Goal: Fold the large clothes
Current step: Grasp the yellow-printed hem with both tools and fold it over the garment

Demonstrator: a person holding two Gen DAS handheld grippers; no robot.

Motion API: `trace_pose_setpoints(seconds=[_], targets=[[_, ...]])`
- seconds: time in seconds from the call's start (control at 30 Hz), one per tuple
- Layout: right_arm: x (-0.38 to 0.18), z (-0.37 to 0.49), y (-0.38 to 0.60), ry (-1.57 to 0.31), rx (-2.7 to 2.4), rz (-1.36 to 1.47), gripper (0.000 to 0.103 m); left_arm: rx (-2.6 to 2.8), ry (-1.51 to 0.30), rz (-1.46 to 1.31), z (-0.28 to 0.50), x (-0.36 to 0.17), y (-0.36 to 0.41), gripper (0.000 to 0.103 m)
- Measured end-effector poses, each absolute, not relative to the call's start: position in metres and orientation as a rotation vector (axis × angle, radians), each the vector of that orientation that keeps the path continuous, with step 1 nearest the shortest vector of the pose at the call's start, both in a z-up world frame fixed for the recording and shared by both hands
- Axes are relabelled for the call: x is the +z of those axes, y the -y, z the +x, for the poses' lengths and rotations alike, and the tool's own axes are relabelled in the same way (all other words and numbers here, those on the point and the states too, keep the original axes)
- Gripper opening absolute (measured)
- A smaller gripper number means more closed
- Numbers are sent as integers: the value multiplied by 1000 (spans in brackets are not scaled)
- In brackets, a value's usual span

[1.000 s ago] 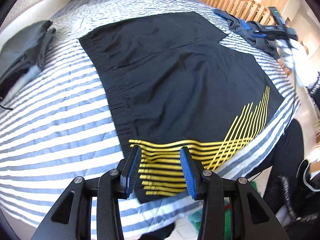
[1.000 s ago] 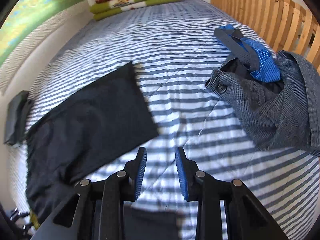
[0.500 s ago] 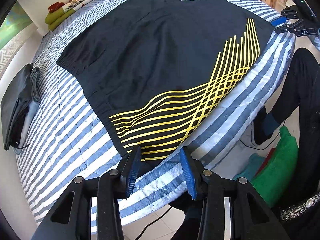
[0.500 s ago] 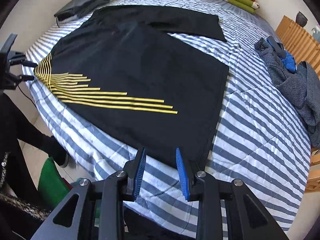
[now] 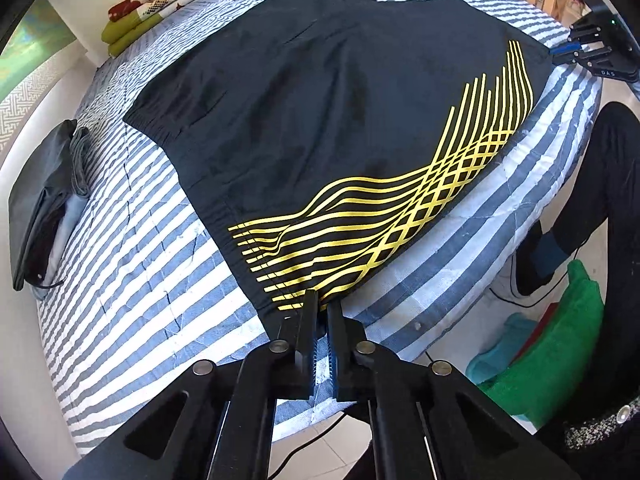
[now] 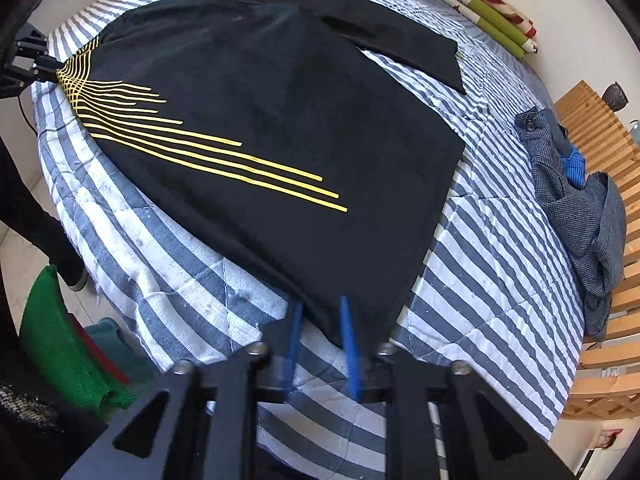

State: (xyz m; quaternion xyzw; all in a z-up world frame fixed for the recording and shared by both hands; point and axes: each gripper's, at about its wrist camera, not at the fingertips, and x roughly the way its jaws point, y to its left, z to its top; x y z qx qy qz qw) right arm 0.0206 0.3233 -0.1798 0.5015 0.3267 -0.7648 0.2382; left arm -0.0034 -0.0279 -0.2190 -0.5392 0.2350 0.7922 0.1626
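A large black garment with yellow wavy lines lies flat on the striped bed. In the left wrist view my left gripper is at the hem corner by the yellow lines. Its jaws are closing and stand almost together, with the corner pinched between them. In the right wrist view my right gripper is at the other hem corner of the garment. Its blurred blue pads are closing with the hem between them, and a gap still shows. Each gripper also appears small in the other's view, the right gripper and the left gripper.
Folded dark clothes lie at the bed's far left, and green and red cushions lie at its head. A grey-blue heap of clothes rests by the wooden slatted rail. A person's dark leg and green cloth are beside the bed.
The right gripper swung from the heap side to the near hem. The left shifted to the printed corner. Both jaws narrowed, and the left has closed on the corner.
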Motion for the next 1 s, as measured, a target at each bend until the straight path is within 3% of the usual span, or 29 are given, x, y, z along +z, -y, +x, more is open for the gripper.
trace_pose_setpoints(seconds=[0.3, 0.6, 1.0], targets=[[-115, 6, -321, -814, -2341, 1187, 1, 2422, -646, -1392, -13, -157, 33, 1], [-22, -86, -289, -717, -2591, 967, 1, 2593, -630, -1258, -104, -83, 58, 1], [-51, -256, -206, -752, -2576, 1098, 1, 2565, -468, -1419, -266, -127, 114, 1]])
